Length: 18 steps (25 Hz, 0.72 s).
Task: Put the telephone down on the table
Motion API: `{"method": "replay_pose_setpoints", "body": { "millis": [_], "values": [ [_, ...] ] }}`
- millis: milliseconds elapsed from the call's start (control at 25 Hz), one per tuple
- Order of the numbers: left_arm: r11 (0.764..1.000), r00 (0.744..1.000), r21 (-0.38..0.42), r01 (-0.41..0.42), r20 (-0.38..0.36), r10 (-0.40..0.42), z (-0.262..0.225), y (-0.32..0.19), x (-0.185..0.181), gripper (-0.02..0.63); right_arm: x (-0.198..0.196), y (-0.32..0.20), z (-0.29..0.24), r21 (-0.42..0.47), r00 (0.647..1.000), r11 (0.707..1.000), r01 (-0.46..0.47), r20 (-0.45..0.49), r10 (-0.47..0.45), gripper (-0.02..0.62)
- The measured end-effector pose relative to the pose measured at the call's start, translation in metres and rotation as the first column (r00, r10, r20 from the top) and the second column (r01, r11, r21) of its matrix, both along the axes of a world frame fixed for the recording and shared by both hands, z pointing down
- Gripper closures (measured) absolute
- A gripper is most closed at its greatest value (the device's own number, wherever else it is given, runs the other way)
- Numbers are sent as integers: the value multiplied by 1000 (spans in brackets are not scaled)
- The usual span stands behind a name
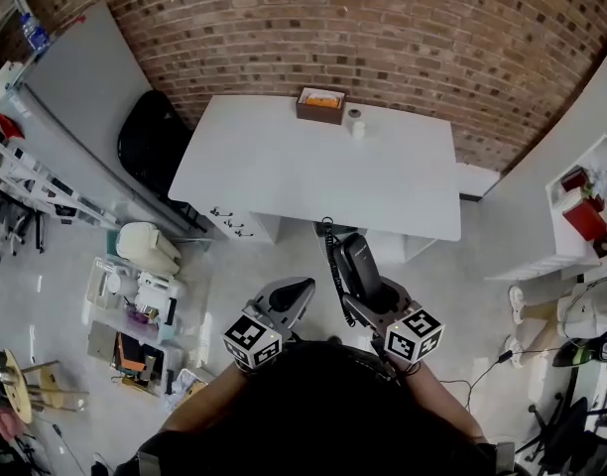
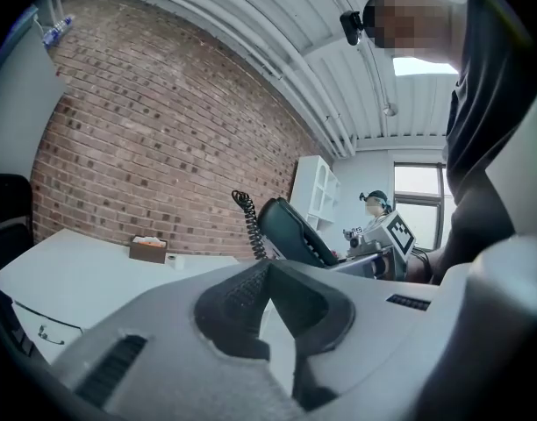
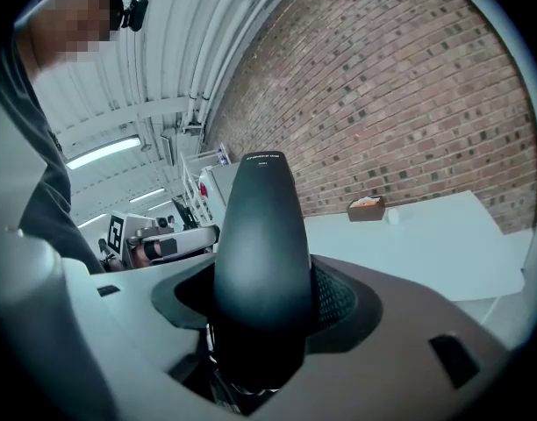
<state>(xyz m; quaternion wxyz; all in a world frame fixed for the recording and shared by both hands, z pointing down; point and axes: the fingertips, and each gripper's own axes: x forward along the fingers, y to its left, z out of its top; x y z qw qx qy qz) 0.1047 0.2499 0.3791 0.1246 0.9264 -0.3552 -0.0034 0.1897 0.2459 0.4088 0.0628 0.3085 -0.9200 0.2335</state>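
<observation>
Here we are in front of the white table (image 1: 313, 167), and the telephone (image 1: 358, 266) is nowhere near down yet: it is up in the air on the near side of the table, short of the edge, over the floor. The right gripper (image 1: 375, 303) has it, jaws spread wide and clamped on the lower part of the black body, so the phone stands up out of the grip and tilts toward the table. That low hold looks deliberate, I'd say, since it leaves the far end free to meet the tabletop first. The coiled cord (image 1: 331, 256) dangles off the phone's left side, loose, and could snag on the table edge on the way in. The left gripper (image 1: 289, 294) hangs just beside its partner, jaw tips together and nothing between them, probably kept back so it stays clear of the cord. On the table's far edge sit a small brown box (image 1: 321, 104) and a little white cup (image 1: 357, 124), well apart from the broad bare middle, which looks the natural landing spot.
</observation>
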Motion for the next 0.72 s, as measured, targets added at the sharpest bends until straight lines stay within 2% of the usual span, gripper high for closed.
{"method": "replay_pose_setpoints", "body": {
  "millis": [160, 320, 600, 720],
  "values": [
    [1000, 1000, 11, -24, -8, 24, 0, -19, -5, 598, -4, -17, 1, -3, 1000, 1000, -24, -13, 24, 325],
    [999, 999, 14, -34, -23, 34, -1, -41, -29, 598, -25, -37, 0, -1, 999, 999, -40, -25, 40, 325],
    [995, 994, -18, -100, -36, 100, 0, -80, -91, 598, -90, -73, -5, -4, 996, 997, -79, -32, 78, 325],
    [993, 993, -9, -116, -37, 116, -7, -94, -122, 598, -122, -87, -12, -2, 995, 996, -94, -34, 93, 325]
  ]
}}
